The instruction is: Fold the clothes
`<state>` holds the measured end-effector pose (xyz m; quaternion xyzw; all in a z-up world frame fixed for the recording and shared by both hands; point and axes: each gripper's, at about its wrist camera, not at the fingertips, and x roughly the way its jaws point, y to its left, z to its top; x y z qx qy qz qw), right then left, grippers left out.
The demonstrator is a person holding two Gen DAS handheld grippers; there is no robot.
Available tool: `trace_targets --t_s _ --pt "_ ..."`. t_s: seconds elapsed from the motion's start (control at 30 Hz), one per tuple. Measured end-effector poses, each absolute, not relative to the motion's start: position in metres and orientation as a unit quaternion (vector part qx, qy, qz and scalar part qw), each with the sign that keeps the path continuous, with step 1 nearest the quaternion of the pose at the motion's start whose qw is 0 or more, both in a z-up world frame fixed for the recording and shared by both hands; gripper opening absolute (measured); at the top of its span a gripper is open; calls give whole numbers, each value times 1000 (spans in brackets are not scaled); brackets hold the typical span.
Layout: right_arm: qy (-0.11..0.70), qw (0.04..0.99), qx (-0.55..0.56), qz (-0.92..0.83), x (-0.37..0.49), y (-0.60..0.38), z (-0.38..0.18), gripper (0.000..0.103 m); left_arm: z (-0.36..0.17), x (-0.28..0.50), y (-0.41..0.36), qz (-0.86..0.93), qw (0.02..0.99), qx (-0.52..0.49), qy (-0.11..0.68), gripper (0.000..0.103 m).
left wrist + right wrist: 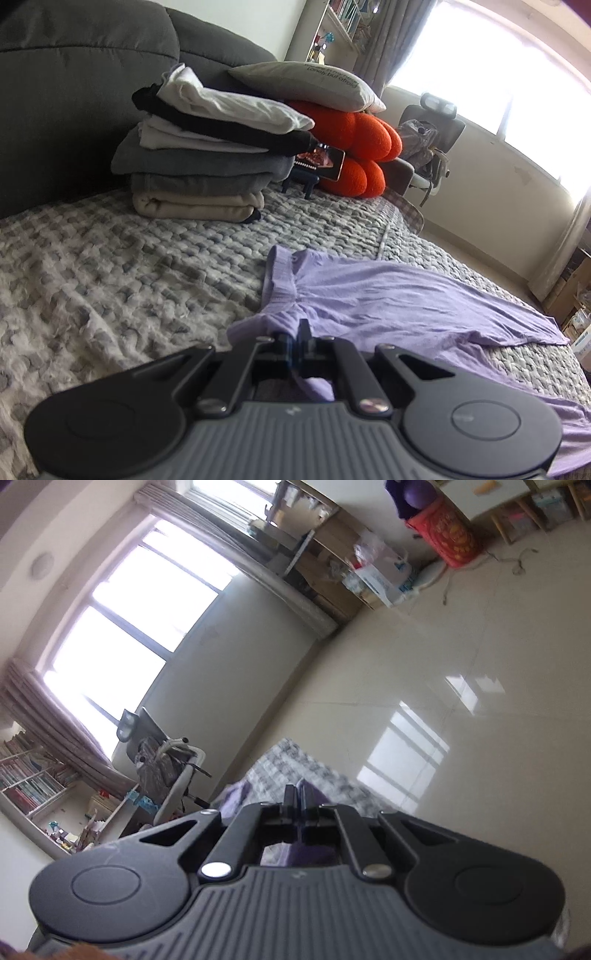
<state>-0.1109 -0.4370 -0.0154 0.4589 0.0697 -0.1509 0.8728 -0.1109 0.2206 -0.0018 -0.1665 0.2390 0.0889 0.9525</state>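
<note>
Both the left gripper (295, 334) and right gripper (295, 797) pinch the shirt (388, 299), thin, limp fabric near the clothes stack (207, 155); edges suit gripping.

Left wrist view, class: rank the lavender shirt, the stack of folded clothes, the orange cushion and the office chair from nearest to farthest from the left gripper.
1. lavender shirt: pinched in the left gripper, spreading right.
2. stack of folded clothes: ahead and left, by the sofa.
3. orange cushion: behind the stack, to its right.
4. office chair: farthest, by the window.
</note>
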Motion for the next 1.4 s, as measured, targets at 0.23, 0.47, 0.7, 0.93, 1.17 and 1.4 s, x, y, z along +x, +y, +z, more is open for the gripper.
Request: trace_targets --t_s 0.23,0.47,0.7,0.93,1.17,1.4 --pt "40 891 429 -141 -101 -439 13 2 7 -115 215 92 956 -160 227 2" --pt "4 899 415 -140 -110 -442 32 2 19 -123 214 83 961 -153 214 2" --pt "11 908 398 -131 -103 -437 34 2 10 -120 215 88 957 -158 227 2" --pt "29 914 385 -125 -86 -436 32 2 11 -109 218 96 953 -174 227 2" --pt "39 925 361 -109 -47 -427 42 2 21 -86 216 112 951 -196 213 2" --pt "68 920 361 -137 17 -421 46 2 12 -46 225 138 933 -248 221 2"
